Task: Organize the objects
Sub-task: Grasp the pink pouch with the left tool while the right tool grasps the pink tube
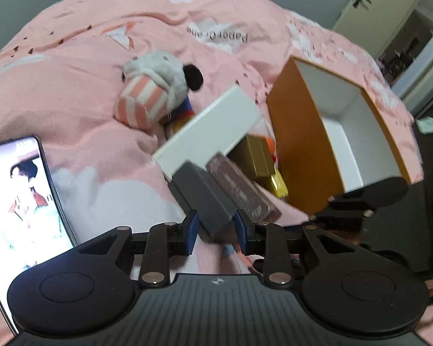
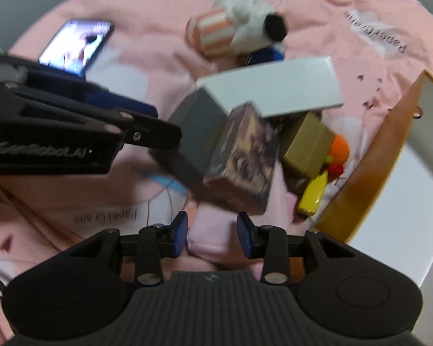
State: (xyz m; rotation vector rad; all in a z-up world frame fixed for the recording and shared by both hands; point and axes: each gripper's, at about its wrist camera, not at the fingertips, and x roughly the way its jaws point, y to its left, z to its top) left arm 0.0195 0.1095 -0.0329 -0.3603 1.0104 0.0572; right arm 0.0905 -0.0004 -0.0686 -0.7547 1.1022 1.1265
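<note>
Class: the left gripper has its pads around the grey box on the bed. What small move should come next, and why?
Probably lift the grey box and carry it toward the open orange box. The left gripper is already shut on it, the orange box looks empty, and the right gripper is open with nothing between its pads.

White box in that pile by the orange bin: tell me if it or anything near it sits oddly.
The white box lies tilted, propped across the grey box and the patterned box rather than flat on the pink bedspread. The left gripper grips the grey box. The orange bin beside them also leans.
</note>
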